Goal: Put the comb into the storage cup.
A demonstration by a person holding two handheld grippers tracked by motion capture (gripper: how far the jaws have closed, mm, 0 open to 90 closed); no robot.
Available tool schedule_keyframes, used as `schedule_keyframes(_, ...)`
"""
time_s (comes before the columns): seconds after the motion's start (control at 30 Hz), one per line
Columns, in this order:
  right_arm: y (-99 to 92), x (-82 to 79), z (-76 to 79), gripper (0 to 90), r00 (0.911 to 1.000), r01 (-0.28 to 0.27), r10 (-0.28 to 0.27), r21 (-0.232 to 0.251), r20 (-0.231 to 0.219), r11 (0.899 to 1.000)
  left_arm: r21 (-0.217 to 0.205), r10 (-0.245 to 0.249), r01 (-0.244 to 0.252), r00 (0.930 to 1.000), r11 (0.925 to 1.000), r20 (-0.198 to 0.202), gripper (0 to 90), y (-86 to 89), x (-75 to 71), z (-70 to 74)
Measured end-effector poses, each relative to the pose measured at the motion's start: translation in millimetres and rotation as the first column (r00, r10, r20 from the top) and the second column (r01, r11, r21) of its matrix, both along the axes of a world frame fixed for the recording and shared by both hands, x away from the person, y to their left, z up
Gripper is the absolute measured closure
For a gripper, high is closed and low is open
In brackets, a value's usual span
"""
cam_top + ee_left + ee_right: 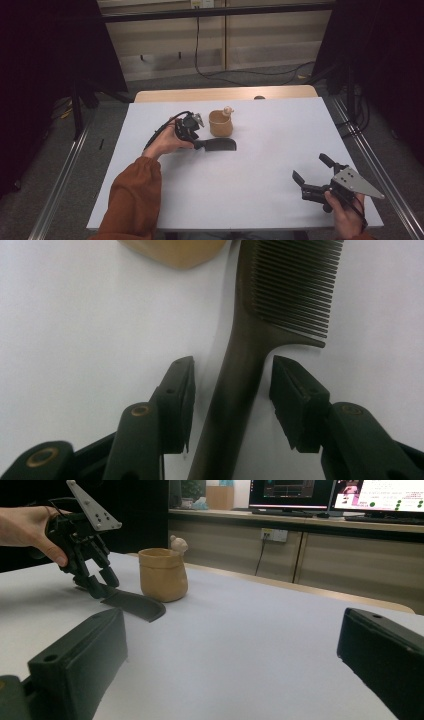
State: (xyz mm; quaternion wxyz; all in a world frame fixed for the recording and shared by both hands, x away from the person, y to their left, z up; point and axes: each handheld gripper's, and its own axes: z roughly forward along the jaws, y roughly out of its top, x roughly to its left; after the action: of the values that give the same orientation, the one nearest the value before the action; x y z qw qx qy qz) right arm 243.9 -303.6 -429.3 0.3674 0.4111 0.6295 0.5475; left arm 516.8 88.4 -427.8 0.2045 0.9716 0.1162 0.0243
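lying flat on the white tabletop [260,200], the dark plastic comb [220,145] runs its handle straight between the left gripper [232,382], whose pads stand apart of it, ungripped; tan fabric pouch [220,124] just beyond; right gripper [312,167] gapes empty, well apart; its view alone shows the comb's curve.

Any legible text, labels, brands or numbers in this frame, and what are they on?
No text can be read.
Two monitors in the right gripper view's background: coloured on-screen content, too small and blurred to read.
Comb: no marking.
Tan cup: no marking.
Wall socket plate: no legible print.
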Motion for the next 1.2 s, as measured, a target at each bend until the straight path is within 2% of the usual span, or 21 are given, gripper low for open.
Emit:
schedule_keyframes(0.1,0.0,0.1,-0.1,0.0,1.0000,-0.002,0.002,-0.004,-0.005,1.000,-0.001,-0.015,0.015,0.9996,0.9999,-0.024,57.5,-0.6,1.1,0.1)
schedule_keyframes(0.13,0.1,0.2,-0.2,0.0,1.0000,-0.003,0.003,-0.003,-0.004,1.000,0.015,-0.022,0.022,0.9997,0.9996,-0.011,57.5,-0.3,1.9,0.3)
schedule_keyframes(0.23,0.2,0.6,-0.4,0.0,1.0000,-0.001,0.001,-0.003,-0.006,1.000,-0.014,-0.015,0.015,0.9994,0.9998,-0.031,60.6,0.8,2.3,-1.2)
schedule_keyframes(0.27,0.2,0.7,-0.5,0.0,1.0000,0.000,0.000,-0.004,-0.006,1.000,-0.013,-0.026,0.025,0.9992,0.9996,-0.031,60.6,1.5,3.7,-1.2)
schedule_keyframes(0.3,0.3,0.7,-0.5,0.0,1.0000,0.001,-0.001,-0.006,-0.005,1.000,-0.025,-0.015,0.014,0.9987,0.9996,-0.050,60.6,2.2,4.6,-1.6)
schedule_keyframes(0.37,0.7,0.4,-0.4,0.0,1.0000,0.000,0.000,-0.009,-0.006,1.000,-0.033,-0.014,0.012,0.9987,0.9994,-0.050,61.1,3.1,6.1,-2.4)
schedule_keyframes(0.63,1.4,0.9,-0.5,0.0,1.0000,-0.002,0.002,-0.011,-0.005,1.000,0.020,-0.023,0.025,0.9981,0.9995,-0.057,61.7,-5.0,6.4,-0.1)
schedule_keyframes(0.7,1.4,0.8,-0.5,0.0,1.0000,-0.002,0.002,-0.010,-0.005,1.000,0.040,-0.041,0.043,0.9979,0.9983,-0.050,62.5,-6.0,7.5,0.8)
schedule_keyframes(0.77,1.2,0.4,-0.4,0.0,1.0000,-0.001,0.001,-0.010,-0.005,1.000,0.030,-0.028,0.029,0.9981,0.9991,-0.055,63.3,-6.8,6.5,0.2)
schedule_keyframes(0.87,1.0,0.5,-0.5,0.0,1.0000,0.002,-0.002,-0.011,-0.004,1.000,0.048,-0.048,0.051,0.9973,0.9976,-0.055,64.4,-7.2,7.8,1.0)
schedule_keyframes(0.97,1.0,0.3,-0.4,0.0,1.0000,0.003,-0.003,-0.011,-0.004,1.000,0.042,-0.053,0.055,0.9976,0.9976,-0.045,65.6,-7.5,7.2,0.4)
schedule_keyframes(1.07,1.1,0.5,-0.4,0.0,1.0000,0.002,-0.002,-0.011,-0.005,1.000,0.059,-0.083,0.086,0.9953,0.9945,-0.049,67.2,-8.0,7.8,2.2)
schedule_keyframes(1.1,1.2,0.6,-0.5,0.0,1.0000,0.002,-0.002,-0.011,-0.003,1.000,0.049,-0.073,0.076,0.9962,0.9960,-0.048,67.8,-8.2,6.6,1.5)
schedule_keyframes(1.13,1.2,0.6,-0.6,0.0,1.0000,0.003,-0.003,-0.010,-0.005,1.000,0.055,-0.085,0.088,0.9952,0.9946,-0.047,68.6,-8.0,7.2,1.9)
schedule_keyframes(1.17,1.1,0.6,-0.5,0.0,1.0000,0.003,-0.003,-0.010,-0.005,1.000,0.044,-0.086,0.088,0.9955,0.9952,-0.039,69.4,-7.8,6.6,0.9)
schedule_keyframes(1.2,1.1,0.6,-0.5,0.0,1.0000,0.003,-0.003,-0.010,-0.003,1.000,0.047,-0.092,0.095,0.9942,0.9944,-0.055,69.8,-7.7,7.2,1.6)
